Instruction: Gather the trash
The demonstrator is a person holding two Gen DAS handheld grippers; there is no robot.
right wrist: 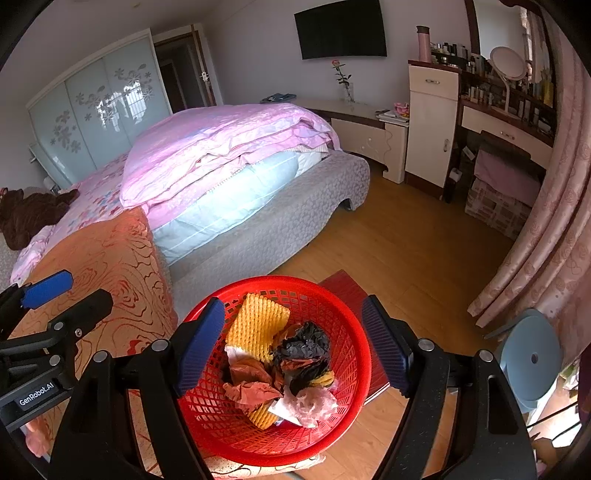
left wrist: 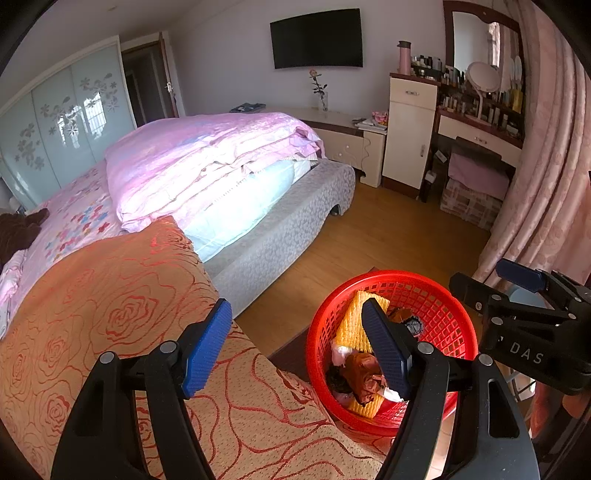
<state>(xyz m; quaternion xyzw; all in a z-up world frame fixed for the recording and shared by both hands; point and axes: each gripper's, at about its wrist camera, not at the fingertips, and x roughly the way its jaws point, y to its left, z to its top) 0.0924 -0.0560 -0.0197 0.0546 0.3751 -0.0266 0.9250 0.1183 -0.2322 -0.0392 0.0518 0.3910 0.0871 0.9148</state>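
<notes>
Both grippers, left (left wrist: 295,347) and right (right wrist: 293,345), hold fingers spread, empty, above the red basket (right wrist: 343,295) of crumpled trash (right wrist: 280,365) beside the bed (right wrist: 258,221).

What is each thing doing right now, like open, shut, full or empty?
Red plastic mesh basket: holds crumpled trash, partly full.
Yellow foam net sheet: lying in the basket.
Left gripper: fingers open, holding nothing.
Right gripper: fingers open, holding nothing.
Black wall television: screen dark.
Pink folded quilt: folded on the bed.
</notes>
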